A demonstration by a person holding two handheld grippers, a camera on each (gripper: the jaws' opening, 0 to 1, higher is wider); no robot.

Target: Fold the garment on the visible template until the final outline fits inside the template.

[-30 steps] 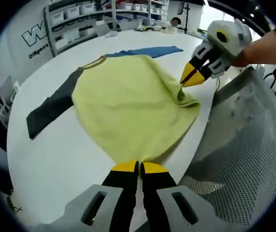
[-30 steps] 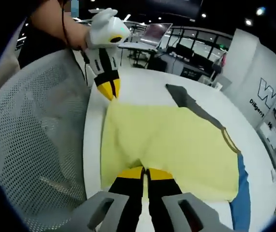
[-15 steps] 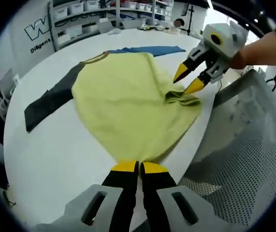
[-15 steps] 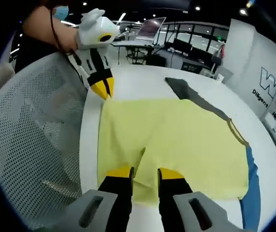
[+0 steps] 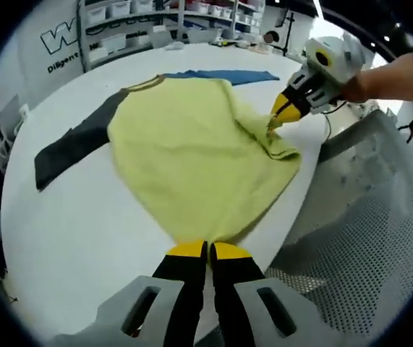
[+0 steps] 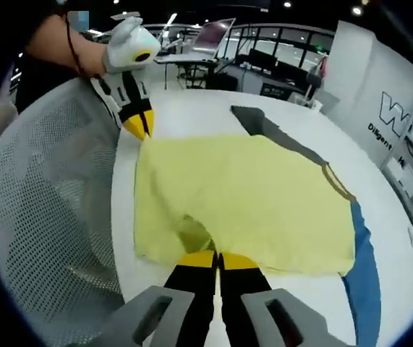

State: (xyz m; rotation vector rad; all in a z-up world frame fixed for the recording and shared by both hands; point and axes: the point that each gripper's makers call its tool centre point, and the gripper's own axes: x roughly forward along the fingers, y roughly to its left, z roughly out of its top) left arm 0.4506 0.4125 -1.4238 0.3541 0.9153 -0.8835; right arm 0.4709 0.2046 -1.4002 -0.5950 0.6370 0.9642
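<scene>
Left gripper (image 5: pixel 207 249) is clamped on shirt (image 5: pixel 192 155) hem; right gripper (image 6: pixel 217 259) is pinched shut on a hem fold, both held low over table (image 5: pixel 76 217).

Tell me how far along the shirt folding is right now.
Early stage. The yellow shirt lies mostly spread flat on the white table, grey sleeve out to the side. Both the left gripper and right gripper are pinched on hem corners. No fold is finished; body and sleeves remain.
</scene>
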